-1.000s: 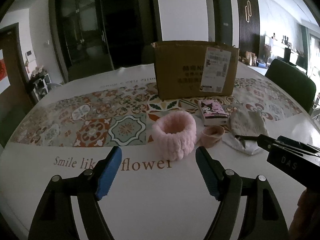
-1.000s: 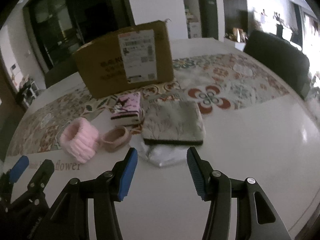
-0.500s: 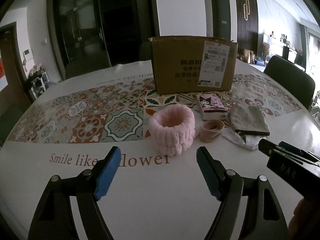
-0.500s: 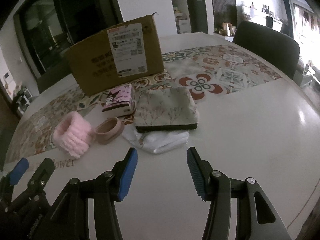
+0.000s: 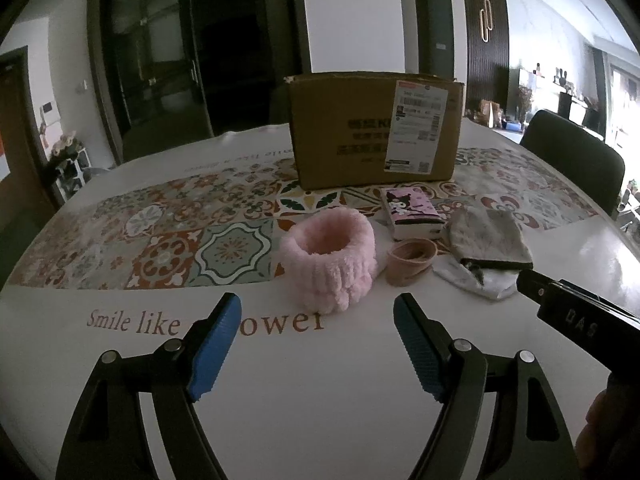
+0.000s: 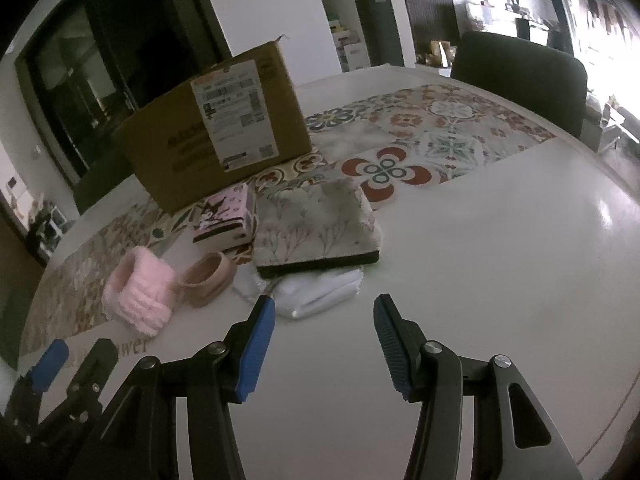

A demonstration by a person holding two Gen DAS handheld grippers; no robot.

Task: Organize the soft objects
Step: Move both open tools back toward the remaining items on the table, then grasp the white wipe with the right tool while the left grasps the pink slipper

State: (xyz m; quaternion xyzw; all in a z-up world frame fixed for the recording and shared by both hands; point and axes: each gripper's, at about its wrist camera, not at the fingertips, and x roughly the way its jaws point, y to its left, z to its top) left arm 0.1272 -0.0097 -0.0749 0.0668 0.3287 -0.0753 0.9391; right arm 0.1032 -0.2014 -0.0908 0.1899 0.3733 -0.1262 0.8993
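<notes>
A fluffy pink headband stands on the white table just ahead of my open, empty left gripper. Right of it lie a beige elastic band, a pink tissue pack with a cartoon figure, a floral zip pouch and a folded white cloth under the pouch's front edge. My right gripper is open and empty, just short of the white cloth. A cardboard box stands behind them.
A patterned tile runner crosses the table. A dark chair stands at the far right edge. The left gripper shows at the lower left of the right wrist view. Dark doors stand behind the table.
Both grippers have drawn back and risen a little, so the objects look smaller and farther. Both stay open. Nothing on the table has moved.
</notes>
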